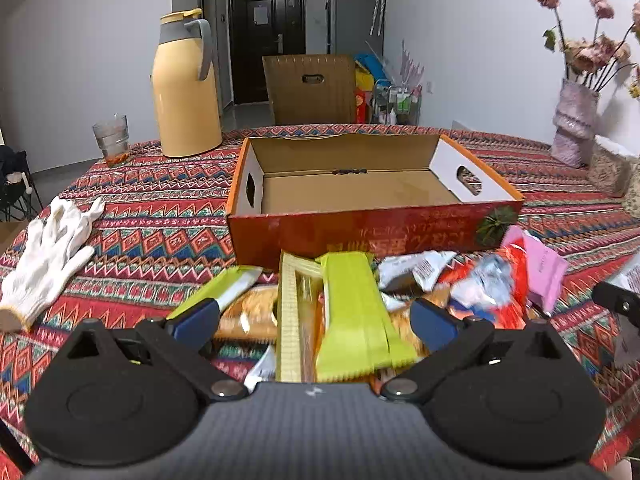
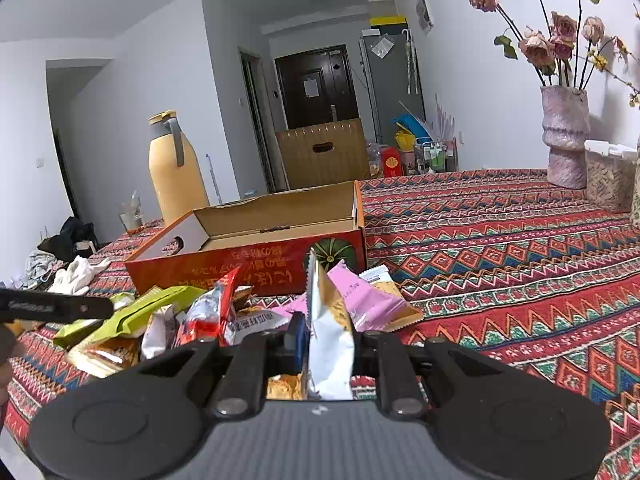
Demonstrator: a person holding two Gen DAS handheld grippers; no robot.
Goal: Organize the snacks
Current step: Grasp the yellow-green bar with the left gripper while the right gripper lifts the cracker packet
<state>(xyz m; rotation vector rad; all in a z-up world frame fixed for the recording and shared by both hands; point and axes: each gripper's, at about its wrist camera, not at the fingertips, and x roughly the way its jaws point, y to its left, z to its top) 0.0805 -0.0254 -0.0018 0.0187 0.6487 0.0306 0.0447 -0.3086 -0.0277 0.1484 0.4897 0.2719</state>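
Observation:
An open orange cardboard box (image 1: pixel 360 236) (image 2: pixel 256 268) stands on the patterned tablecloth, with nothing inside it. In front of it lies a heap of snack packets (image 1: pixel 472 284) (image 2: pixel 192 316). My left gripper (image 1: pixel 316 320) is open over the near side of the heap, and a long green packet (image 1: pixel 356 312) lies between its blue fingers without being pressed. My right gripper (image 2: pixel 320 340) is shut on a white and orange snack packet (image 2: pixel 328 332), which it holds upright above the heap. A pink packet (image 2: pixel 368 300) lies just behind it.
A yellow thermos jug (image 1: pixel 186 92) (image 2: pixel 174 176) and a glass (image 1: pixel 113 140) stand at the far left of the table. White gloves (image 1: pixel 48 260) lie on the left. A vase of dried flowers (image 2: pixel 566 136) and a container stand far right.

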